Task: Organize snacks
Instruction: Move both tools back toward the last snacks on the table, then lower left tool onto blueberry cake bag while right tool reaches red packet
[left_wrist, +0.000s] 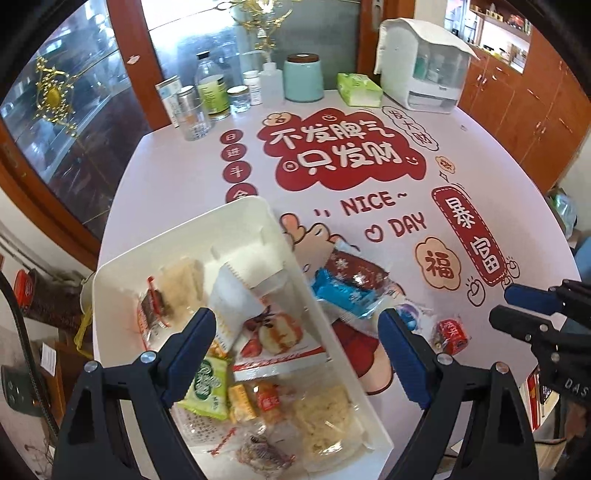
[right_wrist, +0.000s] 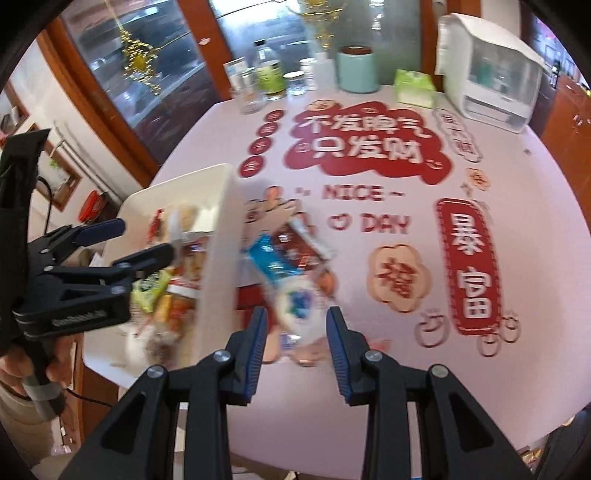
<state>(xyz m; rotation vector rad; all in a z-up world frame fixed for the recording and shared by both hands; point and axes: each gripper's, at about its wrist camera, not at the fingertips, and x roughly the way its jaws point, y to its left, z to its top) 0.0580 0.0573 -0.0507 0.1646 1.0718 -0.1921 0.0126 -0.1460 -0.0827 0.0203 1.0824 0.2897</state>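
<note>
L gripper (left_wrist: 297, 354) hangs over the white bin (left_wrist: 258, 218) at the near-left of the surface (left_wrist: 177, 177), fingers (left_wrist: 192, 347) wide apart w/ nothing between them. Directly under the gap: a red-and-white pastry pack (left_wrist: 280, 336) lying inside the bin, tilted against the bin's right wall. Other snacks in there: green packet (left_wrist: 208, 387) just by the L fingertip, small yellow packet (left_wrist: 242, 402), orange one (left_wrist: 267, 400), pale crumbly cakes (left_wrist: 325, 413) at the near-right corner, a dark-red wrapped piece (left_wrist: 153, 306) toward the far-left side.

Outside the bin, touching or right beside its right wall: blue-wrapped snack (left_wrist: 340, 293) on the surface, lying partly over a dark red snowflake pack (left_wrist: 354, 271). Nearer: a white pack w/ blue print (left_wrist: 410, 314), mostly hidden behind the L gripper's right finger, and a small red candy (left_wrist: 452, 334) just right of it.

R gripper (right_wrist: 297, 343) is low over the surface just right of the bin, fingers (right_wrist: 340, 347) apart, not clamped on anything. The white pack w/ blue print sits in the gap just ahead of the fingertips; view is motion-blurred, so can't tell if the pads touch it. Blue snack lies further ahead, out of the fingers' span.

Far edge of surface: mint canister (left_wrist: 303, 77), green tissue pack (left_wrist: 360, 88), bottles and jars (left_wrist: 207, 99), white storage box (left_wrist: 424, 66).
</note>
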